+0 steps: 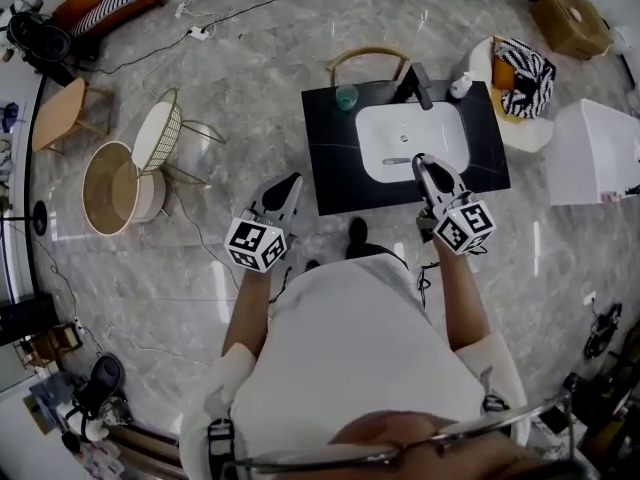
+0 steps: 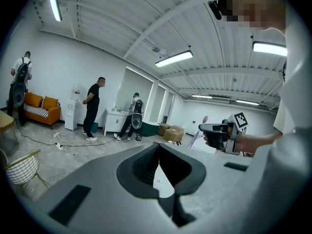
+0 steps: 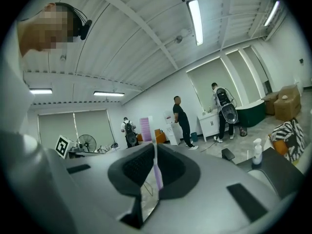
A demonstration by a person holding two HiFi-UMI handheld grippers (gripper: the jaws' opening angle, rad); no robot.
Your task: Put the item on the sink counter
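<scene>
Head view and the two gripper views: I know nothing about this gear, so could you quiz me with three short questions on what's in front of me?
1. True or false: the left hand-held gripper hangs over the white basin.
2. Which stands on the black counter, far side, left of the basin? A green cup; B white pump bottle; C striped bag.
3. What sits between the right hand-held gripper's jaws?
Key: 1 false, it is beside the counter, over the floor. 2 A. 3 a thin purple-and-white item, jaws shut on it.
</scene>
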